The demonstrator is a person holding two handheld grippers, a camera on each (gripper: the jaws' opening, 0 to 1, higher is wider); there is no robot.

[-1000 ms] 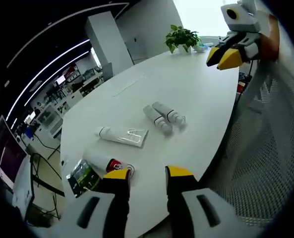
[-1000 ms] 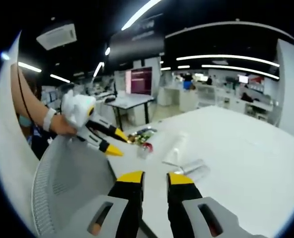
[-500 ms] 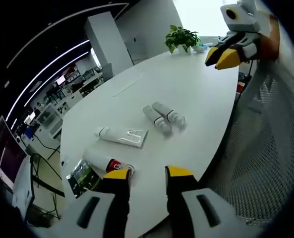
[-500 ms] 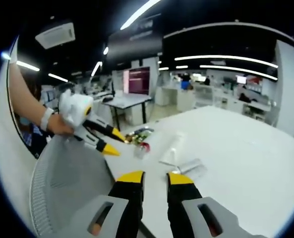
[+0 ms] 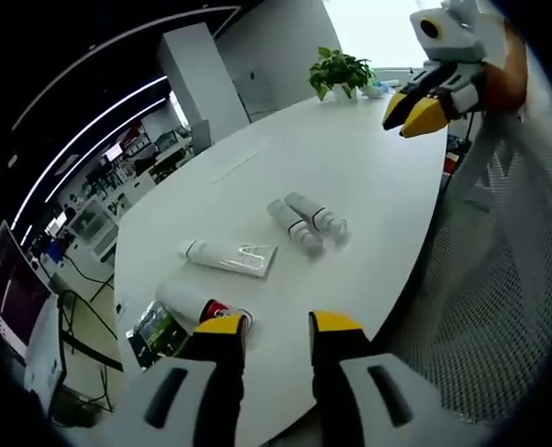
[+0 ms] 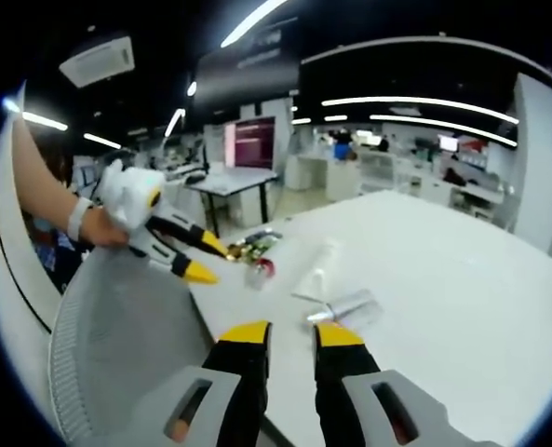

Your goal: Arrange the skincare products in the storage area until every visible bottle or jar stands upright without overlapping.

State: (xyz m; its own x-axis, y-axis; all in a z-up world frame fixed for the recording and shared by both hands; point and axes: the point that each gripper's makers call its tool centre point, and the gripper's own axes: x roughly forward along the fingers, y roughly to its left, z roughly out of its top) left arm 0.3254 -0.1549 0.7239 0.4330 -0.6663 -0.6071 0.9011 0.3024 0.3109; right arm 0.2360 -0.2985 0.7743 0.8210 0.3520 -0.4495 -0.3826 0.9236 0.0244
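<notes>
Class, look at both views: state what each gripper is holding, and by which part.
Nothing is held. The left gripper and right gripper are open and empty; the two clear bottles and white squeeze tube lie untouched on the white table.

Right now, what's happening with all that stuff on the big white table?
A person holds a gripper in each hand above the table's edge, and both are open and empty. Nothing is picked up yet. Two small bottles, a white tube and a red-and-white tube all lie flat, waiting to be stood upright.
</notes>
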